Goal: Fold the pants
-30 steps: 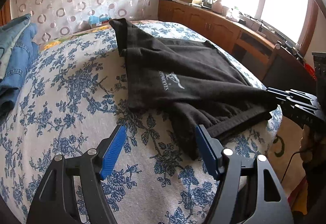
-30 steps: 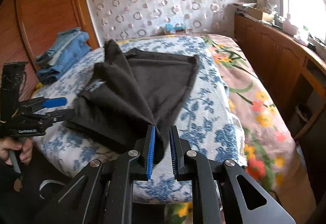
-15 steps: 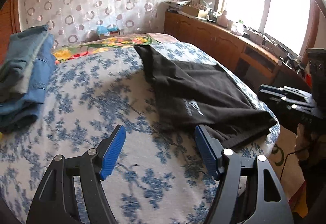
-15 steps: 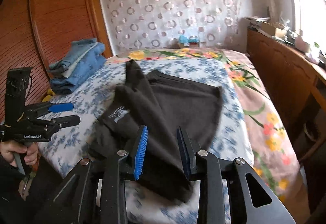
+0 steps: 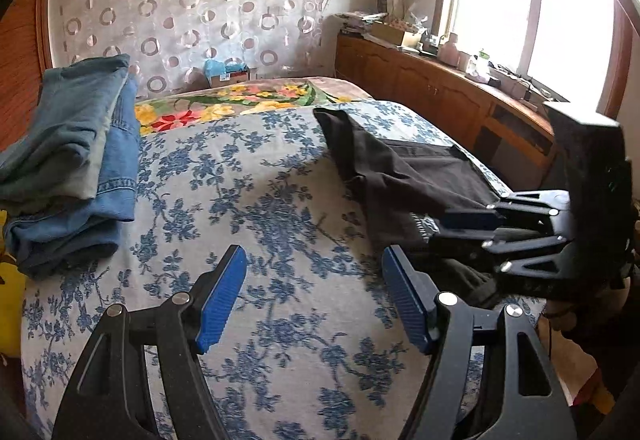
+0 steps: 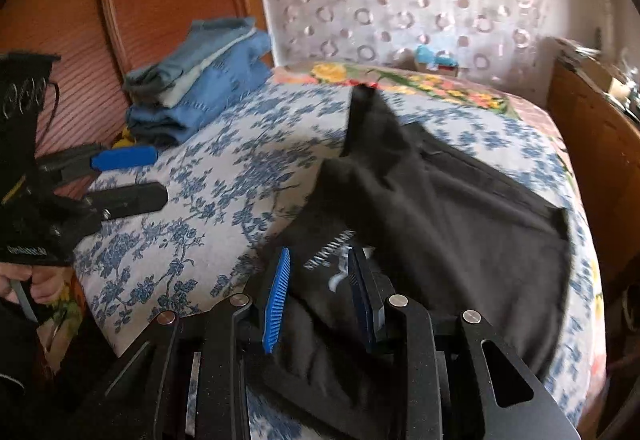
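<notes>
Jeans [image 5: 72, 160], folded and stacked in several blues, sit at the far left of the bed [image 5: 248, 200], against the wooden headboard side. Next along, the left claw [image 5: 314, 300] hovers over bare flowered sheet, its blue pads spread wide with nothing between them; in the right wrist view a person's hand [image 6: 36, 280] grips its handle at the bed's edge. Right of the middle lie the black pants [image 6: 460, 224], loosely folded over themselves, one narrow end reaching up toward the bright floral blanket [image 5: 240, 104] at the far end of the bed, the other bunched and drooping over the near edge. White lettering shows on the dark cloth. The right claw [image 6: 320, 294] sits over that near bunched part; its jaws have just been opening and now stand a little apart, cloth lying between the pads but not pinched. Farthest right, a wooden cabinet [image 5: 440, 96] runs beneath the window [image 5: 532, 0].
</notes>
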{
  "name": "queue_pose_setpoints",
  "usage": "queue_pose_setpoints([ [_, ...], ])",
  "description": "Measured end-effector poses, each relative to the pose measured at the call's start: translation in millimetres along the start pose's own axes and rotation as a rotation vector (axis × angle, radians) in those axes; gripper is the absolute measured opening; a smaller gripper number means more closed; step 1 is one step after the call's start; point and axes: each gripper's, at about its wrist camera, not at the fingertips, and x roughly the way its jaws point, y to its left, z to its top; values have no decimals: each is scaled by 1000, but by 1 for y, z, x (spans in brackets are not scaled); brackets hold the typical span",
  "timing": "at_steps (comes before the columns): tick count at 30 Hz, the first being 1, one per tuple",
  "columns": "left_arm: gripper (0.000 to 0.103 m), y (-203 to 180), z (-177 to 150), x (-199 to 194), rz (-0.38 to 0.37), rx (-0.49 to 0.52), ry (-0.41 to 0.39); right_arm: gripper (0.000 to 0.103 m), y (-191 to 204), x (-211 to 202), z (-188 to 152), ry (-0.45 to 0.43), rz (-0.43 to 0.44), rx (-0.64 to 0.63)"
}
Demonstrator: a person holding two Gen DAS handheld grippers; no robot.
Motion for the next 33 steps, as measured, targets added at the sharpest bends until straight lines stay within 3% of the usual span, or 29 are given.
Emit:
queue_pose_setpoints([
  [15, 71, 27, -11, 14, -17, -34, 26, 31, 29, 38, 21, 102, 14, -131],
  [18, 71, 30, -13, 13, -12, -41, 29, 23, 30, 52, 19, 151, 15, -149],
  [24, 71, 32, -13, 14, -15, -48, 33, 13, 30, 57, 21, 143, 8, -152],
  [26, 71, 30, -12, 14, -21, -47, 33, 3, 31, 57, 20, 148, 0, -172],
  [33, 71, 18, -5, 20, -50, -33, 36, 2, 7, 29, 33, 77, 1, -103],
])
